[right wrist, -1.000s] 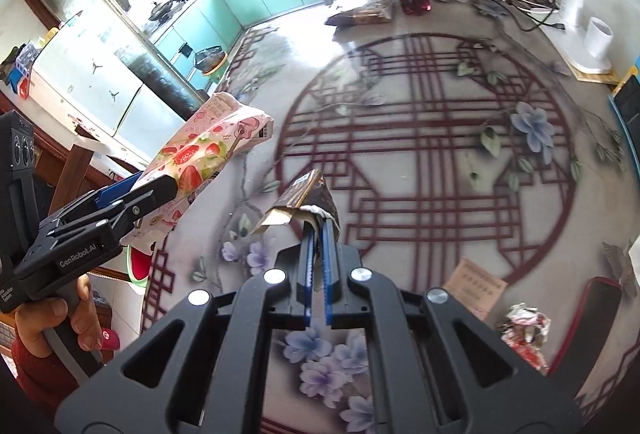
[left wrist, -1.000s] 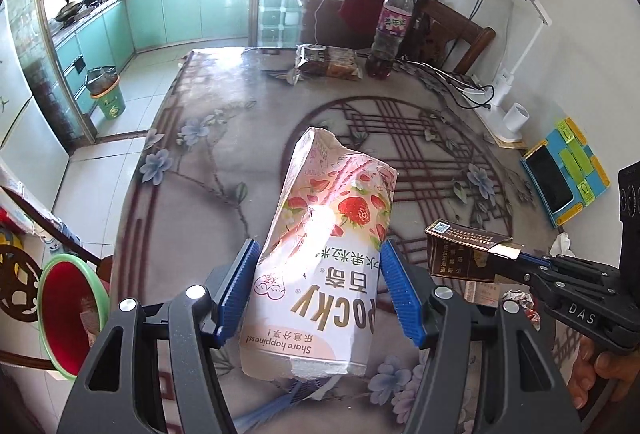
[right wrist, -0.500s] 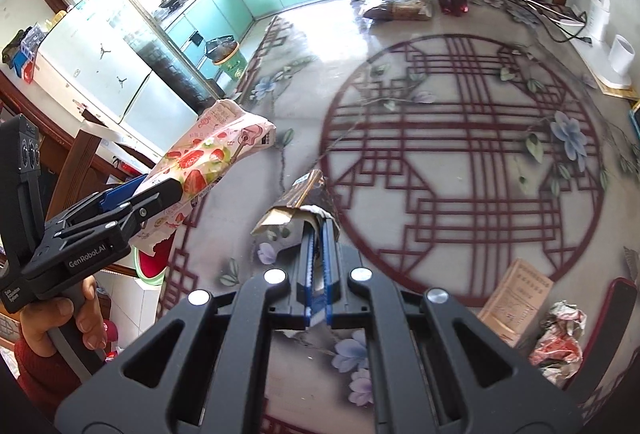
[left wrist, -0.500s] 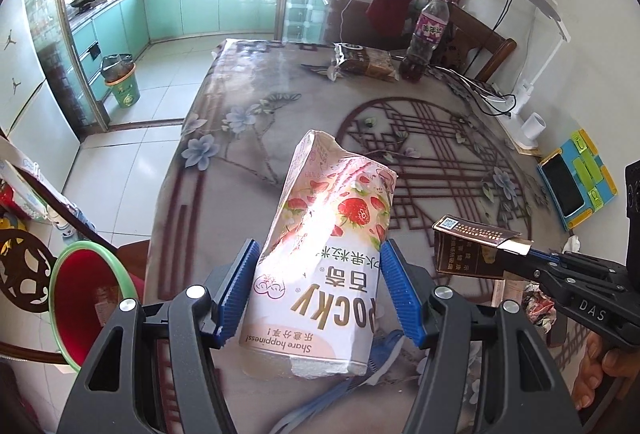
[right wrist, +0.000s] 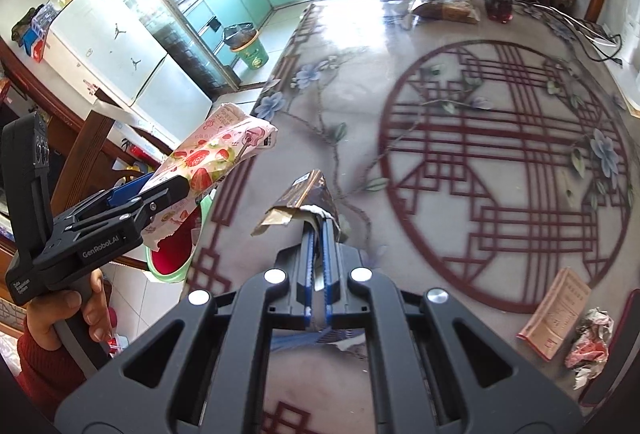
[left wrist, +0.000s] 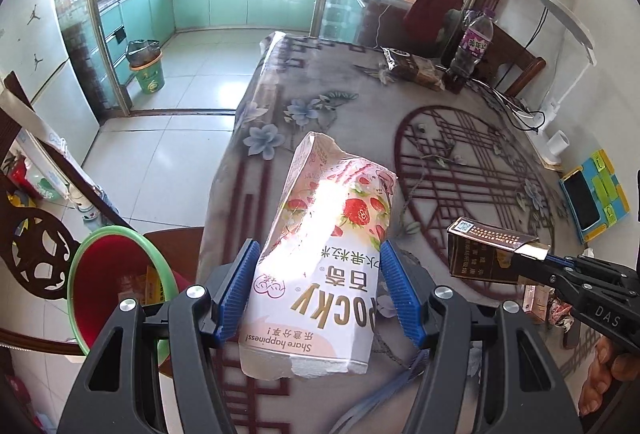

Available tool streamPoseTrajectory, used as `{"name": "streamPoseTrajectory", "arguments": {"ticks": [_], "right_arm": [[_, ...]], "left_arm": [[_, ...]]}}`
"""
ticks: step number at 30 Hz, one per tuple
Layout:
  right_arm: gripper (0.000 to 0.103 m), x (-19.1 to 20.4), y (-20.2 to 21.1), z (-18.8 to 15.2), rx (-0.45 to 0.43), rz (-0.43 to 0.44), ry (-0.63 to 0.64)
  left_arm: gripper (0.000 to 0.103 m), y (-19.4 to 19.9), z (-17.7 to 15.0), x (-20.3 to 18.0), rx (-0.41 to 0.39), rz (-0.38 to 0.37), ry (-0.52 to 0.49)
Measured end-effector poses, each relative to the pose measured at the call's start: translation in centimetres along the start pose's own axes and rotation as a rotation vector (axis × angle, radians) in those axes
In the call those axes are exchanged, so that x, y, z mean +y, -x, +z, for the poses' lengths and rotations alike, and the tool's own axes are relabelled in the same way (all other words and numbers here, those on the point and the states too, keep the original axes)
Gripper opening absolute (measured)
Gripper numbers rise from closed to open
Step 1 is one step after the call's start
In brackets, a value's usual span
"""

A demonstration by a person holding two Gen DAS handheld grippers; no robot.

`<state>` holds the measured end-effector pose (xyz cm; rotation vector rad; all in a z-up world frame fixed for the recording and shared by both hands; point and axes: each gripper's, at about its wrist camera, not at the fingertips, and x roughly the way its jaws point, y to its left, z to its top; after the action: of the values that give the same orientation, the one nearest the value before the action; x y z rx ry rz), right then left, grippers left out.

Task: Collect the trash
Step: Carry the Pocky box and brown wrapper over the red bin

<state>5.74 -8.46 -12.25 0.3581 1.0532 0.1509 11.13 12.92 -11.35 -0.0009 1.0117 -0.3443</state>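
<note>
My left gripper is shut on a pink strawberry Pocky box, held in the air above the table's left edge; the box also shows in the right wrist view. My right gripper is shut on a brown cigarette pack, also seen in the left wrist view. A red bin with a green rim stands on the floor left of the table, below the box. A pink paper box and a crumpled wrapper lie on the table at the right.
The table has a floral cover with a red lattice circle. At its far end stand a bottle and a snack bag. A phone on a blue stand and a lamp are on the right. A carved wooden chair is at the left.
Both grippers have pulled back and to the left with their items. The red bin has come further into view under the Pocky box.
</note>
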Motion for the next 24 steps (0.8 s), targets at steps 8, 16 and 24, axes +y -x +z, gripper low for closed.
{"name": "streamPoseTrajectory", "arguments": {"ticks": [8, 16, 24], "right_arm": [[0.004, 3.6, -1.4, 0.4, 0.014, 0.020, 0.046], [0.004, 6.5, -2.2, 0.9, 0.017, 0.036, 0.083], [0.004, 8.8, -3.2, 1.3, 0.029, 0.046, 0.118]], "left_arm": [[0.059, 0.3, -0.3, 3.4, -0.003, 0.015, 0.040], [0.059, 0.5, -0.5, 6.2, -0.011, 0.029, 0.073], [0.059, 0.4, -1.3, 10.2, 0.001, 0.087, 0.135]]}}
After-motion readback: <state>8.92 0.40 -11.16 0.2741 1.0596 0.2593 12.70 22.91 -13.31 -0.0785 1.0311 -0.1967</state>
